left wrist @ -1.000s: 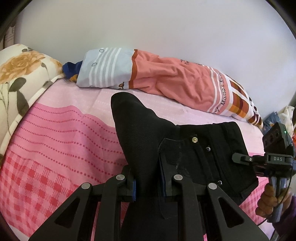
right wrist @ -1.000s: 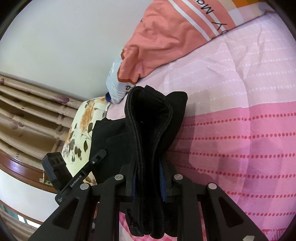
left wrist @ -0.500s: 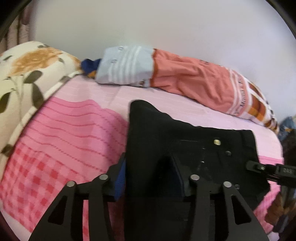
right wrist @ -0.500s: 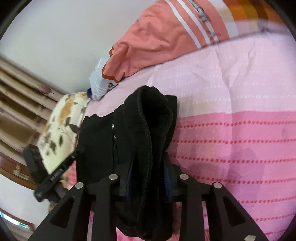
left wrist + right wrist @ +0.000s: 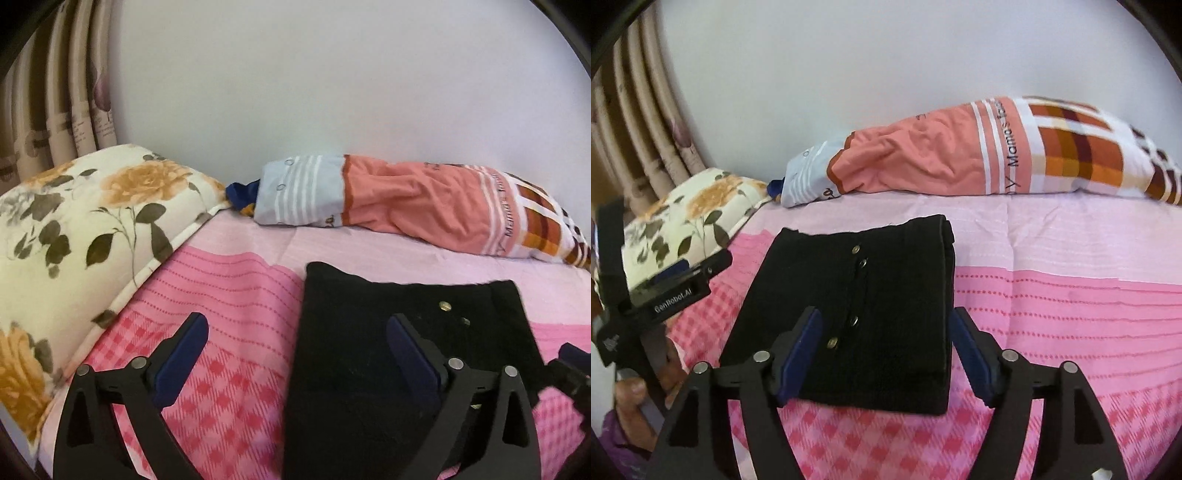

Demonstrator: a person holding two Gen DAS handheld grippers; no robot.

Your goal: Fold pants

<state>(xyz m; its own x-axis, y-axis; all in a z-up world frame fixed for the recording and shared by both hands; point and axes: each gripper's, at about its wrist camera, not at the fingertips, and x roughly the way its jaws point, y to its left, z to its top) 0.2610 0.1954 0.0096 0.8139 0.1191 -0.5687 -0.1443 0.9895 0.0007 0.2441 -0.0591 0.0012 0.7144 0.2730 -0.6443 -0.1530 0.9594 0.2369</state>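
A: Left wrist view first. Left gripper (image 5: 297, 345) with jaws opening, spread wide, nothing pressed between the blue pads (image 5: 183, 352).

B: And the black pants (image 5: 354, 347)?

A: Folded flat into a rectangle on the pink bedsheet (image 5: 221, 295). Right finger above the cloth, left finger over bare sheet, pads off the fabric. Metal buttons (image 5: 445, 305) facing up near the far edge.

B: Around it?

A: Floral pillow (image 5: 81, 236) at the left, striped orange bolster (image 5: 406, 199) along the white wall (image 5: 314, 74), curtain (image 5: 55, 92) in the top left corner.

B: Right wrist view, then.

A: Right gripper (image 5: 886, 345) also opening, 2 pads either side of the near right part of the pants (image 5: 871, 314), not squeezing. Whether lightly touching the fold, cannot tell.

B: Position of the pants there?

A: Flat on the sheet (image 5: 1052, 295), thick folded edge on the right, row of 4 buttons (image 5: 854, 320) down the middle. Left gripper (image 5: 670, 280) seen just left of the bundle, held by a hand (image 5: 633, 402).
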